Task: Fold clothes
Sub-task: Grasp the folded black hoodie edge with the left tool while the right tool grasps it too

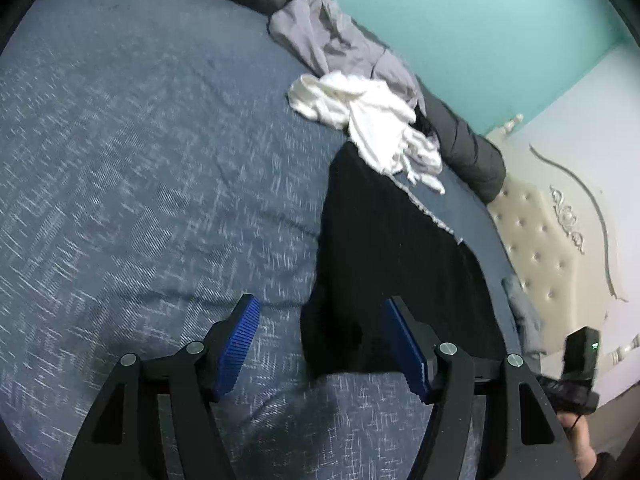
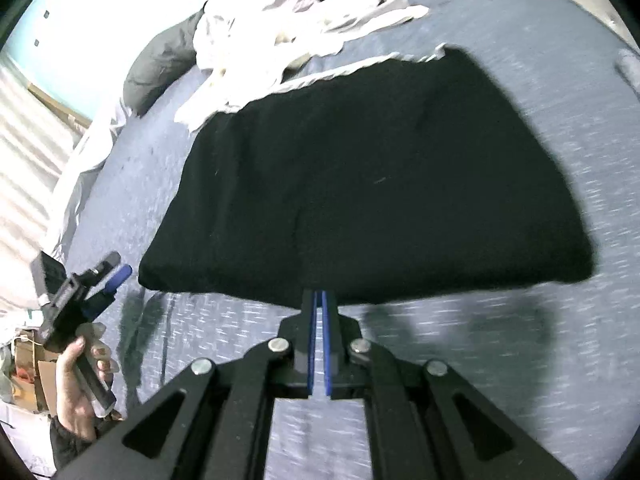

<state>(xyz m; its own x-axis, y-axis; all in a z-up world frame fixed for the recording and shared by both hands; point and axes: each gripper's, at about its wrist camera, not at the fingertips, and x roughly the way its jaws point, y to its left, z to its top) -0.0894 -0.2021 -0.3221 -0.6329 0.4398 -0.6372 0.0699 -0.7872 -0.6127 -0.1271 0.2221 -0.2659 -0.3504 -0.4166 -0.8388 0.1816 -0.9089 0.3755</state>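
A black garment (image 2: 360, 184) lies folded on the blue-grey bed cover (image 2: 520, 352); it also shows in the left wrist view (image 1: 392, 264). My right gripper (image 2: 319, 298) is shut on the near edge of the black garment and holds that edge slightly raised. My left gripper (image 1: 320, 316) is open and empty, its blue pads (image 1: 238, 344) just above the bed cover (image 1: 140, 184) at the garment's near corner. The left gripper also shows in the right wrist view (image 2: 114, 276), held in a hand at the left.
A crumpled white garment (image 1: 372, 124) and a grey one (image 1: 336, 36) lie beyond the black one. A dark grey duvet (image 1: 468, 144) runs along the teal wall. A tufted cream headboard (image 1: 536, 240) stands at the right. Cardboard boxes (image 2: 28, 364) sit beside the bed.
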